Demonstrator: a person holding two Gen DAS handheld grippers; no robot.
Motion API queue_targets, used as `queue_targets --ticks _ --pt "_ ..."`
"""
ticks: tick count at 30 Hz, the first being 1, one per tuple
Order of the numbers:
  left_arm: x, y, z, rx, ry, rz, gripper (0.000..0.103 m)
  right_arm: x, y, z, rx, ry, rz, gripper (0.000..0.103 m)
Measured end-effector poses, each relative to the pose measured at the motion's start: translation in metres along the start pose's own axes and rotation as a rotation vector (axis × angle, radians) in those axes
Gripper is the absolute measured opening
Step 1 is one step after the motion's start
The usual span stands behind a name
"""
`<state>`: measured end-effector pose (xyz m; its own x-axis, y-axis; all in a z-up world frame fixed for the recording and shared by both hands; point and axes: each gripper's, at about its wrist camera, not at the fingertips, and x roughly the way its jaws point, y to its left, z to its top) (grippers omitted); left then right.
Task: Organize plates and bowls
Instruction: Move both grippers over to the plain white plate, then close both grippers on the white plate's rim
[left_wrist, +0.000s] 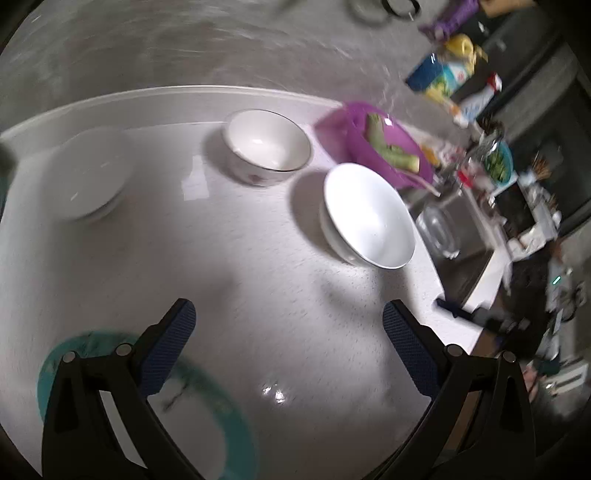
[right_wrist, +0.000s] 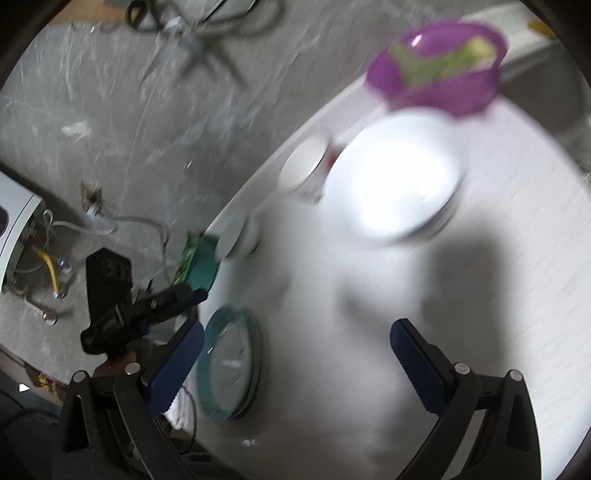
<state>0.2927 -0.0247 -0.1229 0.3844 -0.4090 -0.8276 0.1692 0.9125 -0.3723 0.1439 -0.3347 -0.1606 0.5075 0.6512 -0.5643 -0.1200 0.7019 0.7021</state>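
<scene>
A sink (left_wrist: 465, 254) sits right of the white table (left_wrist: 258, 266) — a clear glass bowl (left_wrist: 439, 230) inside it; bottles (left_wrist: 443, 75) stand beyond.

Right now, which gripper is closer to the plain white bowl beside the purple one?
Probably right. The right gripper has the white bowl straight ahead; the left gripper sits further off, by the teal plate.

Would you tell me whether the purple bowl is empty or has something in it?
Not empty: the purple bowl holds pale green vegetable pieces, seen lying inside it in both wrist views.
</scene>
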Motion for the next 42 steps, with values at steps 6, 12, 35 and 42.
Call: queue_targets --ticks 6,12,35,42 --pt "0.065 -0.042 0.038 0.017 0.046 0.062 0.103 -0.024 -0.037 0.057 -0.013 -0.028 -0.141 0.102" --pt "0.118 -0.052 0.064 0.025 0.079 0.156 0.103 -0.008 -0.072 0.085 0.021 0.030 -0.279 0.084" --pt "0.220 -0.054 0.095 0.080 0.163 0.161 0.025 0.077 -0.092 0.117 -0.002 0.179 -0.333 0.015" --pt "0.229 -0.062 0.099 0.094 0.172 0.151 0.013 0.080 -0.089 0.116 -0.036 0.200 -0.357 0.012"
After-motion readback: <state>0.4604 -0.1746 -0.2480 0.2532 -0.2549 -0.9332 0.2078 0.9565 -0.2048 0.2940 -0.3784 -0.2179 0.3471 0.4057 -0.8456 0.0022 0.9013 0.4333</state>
